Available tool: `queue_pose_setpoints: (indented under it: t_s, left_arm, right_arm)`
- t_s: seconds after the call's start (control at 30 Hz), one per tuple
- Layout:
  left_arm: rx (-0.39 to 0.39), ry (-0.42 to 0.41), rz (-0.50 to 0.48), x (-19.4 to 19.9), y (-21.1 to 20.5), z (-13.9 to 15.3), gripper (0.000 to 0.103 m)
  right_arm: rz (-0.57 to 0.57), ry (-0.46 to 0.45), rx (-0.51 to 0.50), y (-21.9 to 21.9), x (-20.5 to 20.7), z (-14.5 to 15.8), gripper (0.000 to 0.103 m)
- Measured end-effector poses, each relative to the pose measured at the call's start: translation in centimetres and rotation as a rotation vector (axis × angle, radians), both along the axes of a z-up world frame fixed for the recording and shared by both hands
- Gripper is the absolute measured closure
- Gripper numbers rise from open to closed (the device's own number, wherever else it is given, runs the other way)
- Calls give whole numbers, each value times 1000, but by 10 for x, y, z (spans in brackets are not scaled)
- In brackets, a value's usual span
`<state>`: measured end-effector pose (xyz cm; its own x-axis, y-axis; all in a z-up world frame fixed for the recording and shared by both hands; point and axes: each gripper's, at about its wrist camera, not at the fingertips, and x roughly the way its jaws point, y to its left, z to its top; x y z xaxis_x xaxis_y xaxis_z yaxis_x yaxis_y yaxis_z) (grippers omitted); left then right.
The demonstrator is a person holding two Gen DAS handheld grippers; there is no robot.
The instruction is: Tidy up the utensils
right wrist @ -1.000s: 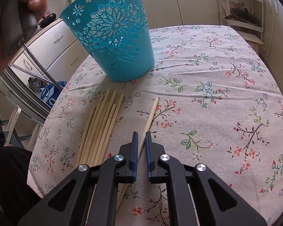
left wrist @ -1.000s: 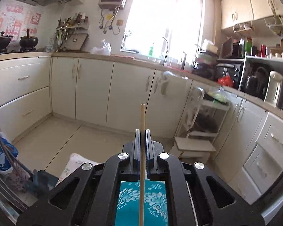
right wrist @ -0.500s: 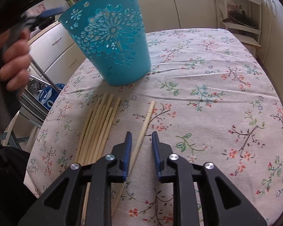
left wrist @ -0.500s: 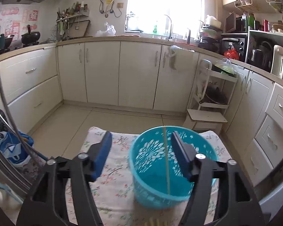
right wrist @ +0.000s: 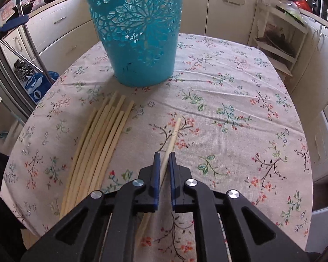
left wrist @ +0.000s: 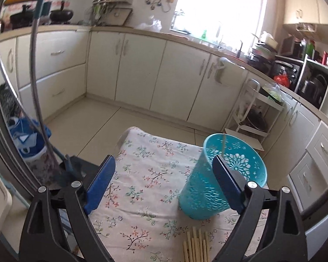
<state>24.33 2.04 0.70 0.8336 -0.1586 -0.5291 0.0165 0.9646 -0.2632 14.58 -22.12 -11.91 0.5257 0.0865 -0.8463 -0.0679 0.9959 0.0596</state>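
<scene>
A teal cut-out basket stands on the floral tablecloth with one chopstick leaning upright inside it. My left gripper hangs above the table to the left of the basket. Its jaws are opening wide and nothing is between them. A bundle of several pale chopsticks lies in front of the basket. My right gripper is low over the cloth, shut on a single chopstick that lies apart to the right of the bundle.
The cloth-covered table ends at a rounded far edge. A metal chair frame and a blue bag stand off its left side. Cream cabinets and a white rack line the walls beyond.
The left gripper opened and let its chopstick fall into the basket, then drew back and to the basket's left. The right gripper opened briefly, then shut on the lone chopstick.
</scene>
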Motion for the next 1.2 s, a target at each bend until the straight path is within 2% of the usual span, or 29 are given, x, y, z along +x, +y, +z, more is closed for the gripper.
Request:
queue_pose_setpoints:
  t_s: [0.07, 0.13, 0.2, 0.3, 0.43, 0.53, 0.63, 0.7, 0.83, 1.07, 1.13, 1.2]
  left_arm:
    - [-41, 12, 21, 0, 13, -2, 17]
    - [-68, 25, 38, 1, 22, -4, 16]
    - [-94, 53, 57, 3, 32, -9, 16]
    - [-136, 83, 66, 4, 41, -14, 16]
    - [-130, 60, 64, 0, 41, -11, 16]
    - [-116, 45, 49, -3, 37, -8, 16]
    - [-95, 39, 34, -3, 31, -7, 16]
    - [-90, 43, 25, -2, 28, -8, 16]
    - [-96, 65, 13, 0, 27, -12, 16]
    - [-102, 79, -12, 1, 24, -11, 15]
    - [-99, 84, -11, 2, 23, -11, 15]
    - [-95, 91, -6, 2, 25, -12, 15]
  right_arm:
    - [-18, 0, 73, -13, -7, 9, 97]
    - [-21, -62, 178, -24, -17, 34, 97]
    - [-12, -168, 278, -33, -23, 73, 97]
    - [-10, -328, 369, -40, -18, 131, 97]
    - [-44, -523, 430, -39, 13, 191, 97]
    - [-96, -625, 426, -31, 51, 212, 97]
    - [-175, -690, 391, -24, 90, 218, 97]
    - [-232, -717, 343, -18, 111, 211, 97]
    - [-306, -694, 280, -14, 135, 187, 97]
    - [-302, -635, 228, -13, 142, 157, 97]
    - [-287, -609, 227, -8, 142, 150, 94]
    - [-263, -595, 232, -5, 135, 148, 87]
